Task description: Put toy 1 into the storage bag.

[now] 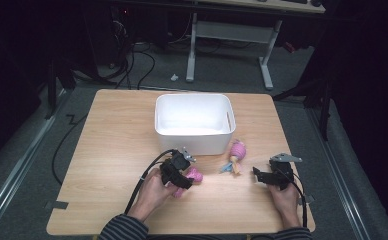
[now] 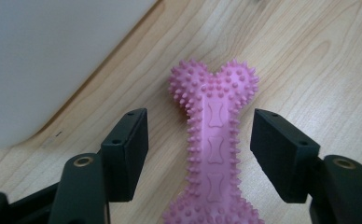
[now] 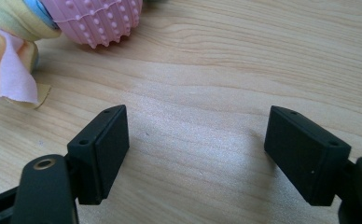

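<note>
A pink spiky rubber bone lies flat on the wooden table, just in front of the white bin. My left gripper straddles its shaft, one pad on each side with a gap to the toy, so it stands open. In the high view the bone pokes out to the right of that gripper. My right gripper hovers open over bare wood near the right front, with nothing between its pads. A pink ribbed ball toy with pastel fabric tails lies between the two hands.
The bin's white wall rises close on the left of the left gripper view. The ball toy and its fabric tails lie at the upper left of the right gripper view. Black cables trail from both grippers toward the table's front edge.
</note>
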The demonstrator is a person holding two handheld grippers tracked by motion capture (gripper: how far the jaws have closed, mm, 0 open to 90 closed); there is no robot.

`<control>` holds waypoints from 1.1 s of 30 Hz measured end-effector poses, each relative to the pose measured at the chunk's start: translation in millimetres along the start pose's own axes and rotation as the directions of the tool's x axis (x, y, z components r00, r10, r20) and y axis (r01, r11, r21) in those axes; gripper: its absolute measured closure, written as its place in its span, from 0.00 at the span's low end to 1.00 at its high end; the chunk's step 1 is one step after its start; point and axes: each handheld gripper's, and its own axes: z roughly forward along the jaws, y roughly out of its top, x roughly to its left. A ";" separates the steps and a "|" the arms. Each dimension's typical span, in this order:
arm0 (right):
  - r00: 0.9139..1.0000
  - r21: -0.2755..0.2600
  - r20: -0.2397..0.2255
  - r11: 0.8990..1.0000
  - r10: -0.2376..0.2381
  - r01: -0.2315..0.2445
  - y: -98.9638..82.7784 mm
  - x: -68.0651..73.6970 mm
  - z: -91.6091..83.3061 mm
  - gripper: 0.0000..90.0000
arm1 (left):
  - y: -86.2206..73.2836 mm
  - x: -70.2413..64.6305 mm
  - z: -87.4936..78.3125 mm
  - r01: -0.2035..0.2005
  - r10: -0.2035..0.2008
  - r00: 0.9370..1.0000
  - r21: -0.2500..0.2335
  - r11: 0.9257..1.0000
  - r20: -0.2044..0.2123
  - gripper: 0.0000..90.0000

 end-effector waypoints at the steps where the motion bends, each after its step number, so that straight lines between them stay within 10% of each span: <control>1: 1.000 0.000 0.000 1.000 0.000 0.000 0.0 0.0 0.0 0.25 | 0.3 0.2 1.5 0.001 -0.001 1.000 0.008 1.000 0.003 0.43; 14: 1.000 0.000 -0.001 1.000 -0.001 0.001 -0.1 0.0 -0.1 0.25 | 1.8 -5.6 23.5 0.002 -0.004 1.000 0.087 0.996 0.019 0.49; 33: 1.000 0.000 -0.002 1.000 -0.001 0.001 -0.1 0.0 -0.1 0.25 | -5.1 -8.1 27.2 -0.028 0.027 0.999 0.044 0.999 0.022 0.65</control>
